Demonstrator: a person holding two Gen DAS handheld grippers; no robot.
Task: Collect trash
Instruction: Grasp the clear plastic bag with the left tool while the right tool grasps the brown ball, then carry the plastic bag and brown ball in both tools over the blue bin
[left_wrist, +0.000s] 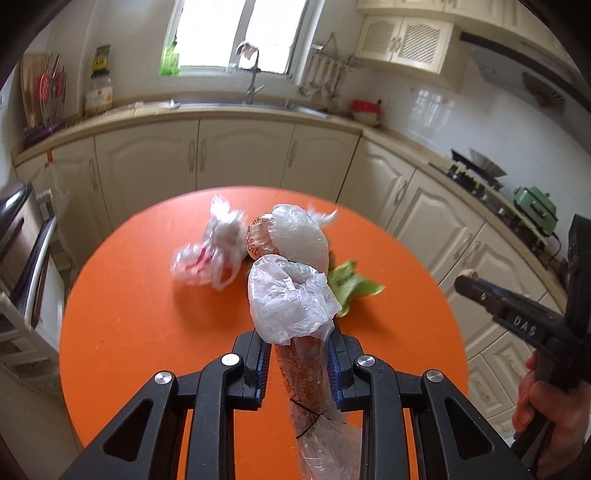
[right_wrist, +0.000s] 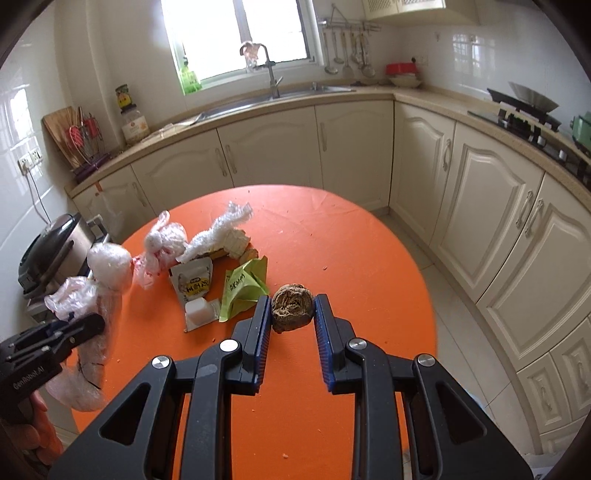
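Daylight is pouring through the window (right_wrist: 236, 37) above the sink (right_wrist: 295, 90). Cream cabinets (right_wrist: 266, 147) are running under the counter (right_wrist: 424, 96), and white tiles (right_wrist: 480, 44) are covering the walls.

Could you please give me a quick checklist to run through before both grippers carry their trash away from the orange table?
1. Left gripper shut on the long plastic bag: ok, the pads pinch its middle.
2. Bag clear of the orange table: ok, in the right wrist view it hangs in the air at the table's left edge.
3. Right gripper shut on the brown crumpled ball: ok, held at the fingertips.
4. Grippers apart from each other: ok, clear gap in both views.
5. Table cleared: not ok, the green wrapper, white pouch and other plastic remain.
6. Trash bin's place: cannot tell, none identified in view.
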